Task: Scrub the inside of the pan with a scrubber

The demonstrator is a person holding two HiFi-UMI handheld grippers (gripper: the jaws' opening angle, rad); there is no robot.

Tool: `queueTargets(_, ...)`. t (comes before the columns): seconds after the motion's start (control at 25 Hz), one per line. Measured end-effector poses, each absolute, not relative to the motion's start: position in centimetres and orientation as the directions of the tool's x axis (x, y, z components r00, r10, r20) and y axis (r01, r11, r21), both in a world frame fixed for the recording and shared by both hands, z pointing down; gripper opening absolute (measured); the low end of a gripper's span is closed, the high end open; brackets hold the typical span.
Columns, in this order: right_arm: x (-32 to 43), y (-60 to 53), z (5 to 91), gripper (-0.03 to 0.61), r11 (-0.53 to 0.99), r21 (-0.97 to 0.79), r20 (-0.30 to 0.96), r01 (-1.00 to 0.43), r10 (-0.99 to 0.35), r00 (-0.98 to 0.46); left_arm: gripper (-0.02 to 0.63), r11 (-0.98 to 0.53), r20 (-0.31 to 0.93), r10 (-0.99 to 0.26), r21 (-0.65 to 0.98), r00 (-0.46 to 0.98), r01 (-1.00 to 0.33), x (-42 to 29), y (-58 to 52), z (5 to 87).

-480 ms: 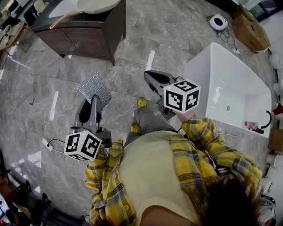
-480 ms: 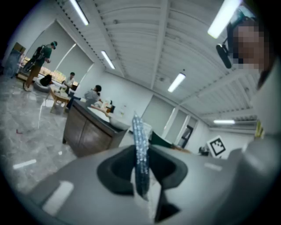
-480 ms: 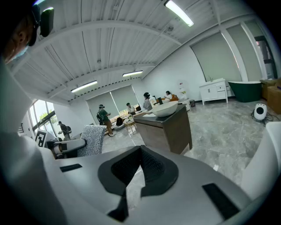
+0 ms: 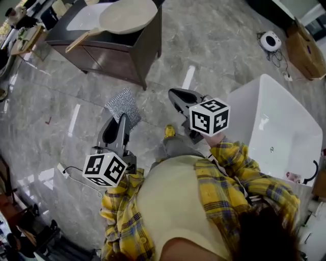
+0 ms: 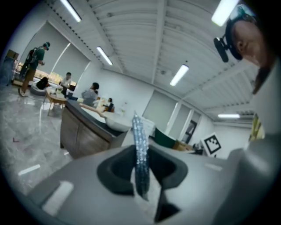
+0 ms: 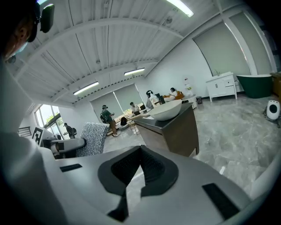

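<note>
A pale pan [image 4: 126, 15] with a wooden handle rests on the dark cabinet [image 4: 127, 56] at the top of the head view; it also shows as a white bowl shape, the pan [image 6: 166, 110], in the right gripper view. My left gripper [image 4: 123, 118] is shut on a silvery mesh scrubber [image 4: 124, 105], seen edge-on as the scrubber [image 5: 140, 154] between its jaws. My right gripper [image 4: 177, 95] is held over the floor, shut with nothing in it. Both grippers are well short of the cabinet.
A white bathtub [image 4: 285, 127] stands at the right. A white round device [image 4: 270, 41] and a cardboard box [image 4: 305, 48] lie on the marble floor beyond it. A cable and plug [image 4: 63, 169] lie at the left. Several people stand far off in the gripper views.
The view has shifted so the cabinet and pan sit lower and closer in the head view. Both grippers keep their hold and pose.
</note>
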State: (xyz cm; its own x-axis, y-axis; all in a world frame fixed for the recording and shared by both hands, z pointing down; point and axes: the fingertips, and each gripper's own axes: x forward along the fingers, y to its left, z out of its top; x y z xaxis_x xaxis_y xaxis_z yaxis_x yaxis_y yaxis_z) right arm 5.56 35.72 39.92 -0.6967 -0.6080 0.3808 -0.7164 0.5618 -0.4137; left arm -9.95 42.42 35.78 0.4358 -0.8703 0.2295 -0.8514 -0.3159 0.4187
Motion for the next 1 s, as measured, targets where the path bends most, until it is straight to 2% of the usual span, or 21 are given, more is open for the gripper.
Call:
queueTargets(0.4,5.6,25.4,39.8,0.015,0.628,-0.457,0.358,-0.630,-0.519,-0.776,0.081,-0.274,0.227,-0.896,0.396,0.383,-0.876,-8.1,31.0,34.7)
queueTargets(0.72,6.6,21.2,40.4,0.015,0.601,-0.500,0.336,-0.624,-0.529,-0.779,0.081,-0.293,0.242,-0.882,0.393,0.405,-0.872,-7.0,25.9,35.4)
queueTargets(1.0,6.7,17.7,40.3,0.015,0.589,-0.493,0.335,-0.641,-0.551,-0.764,0.081,-0.324,0.232,-0.883,0.325,0.408,-0.888,-7.6,20.8,34.2)
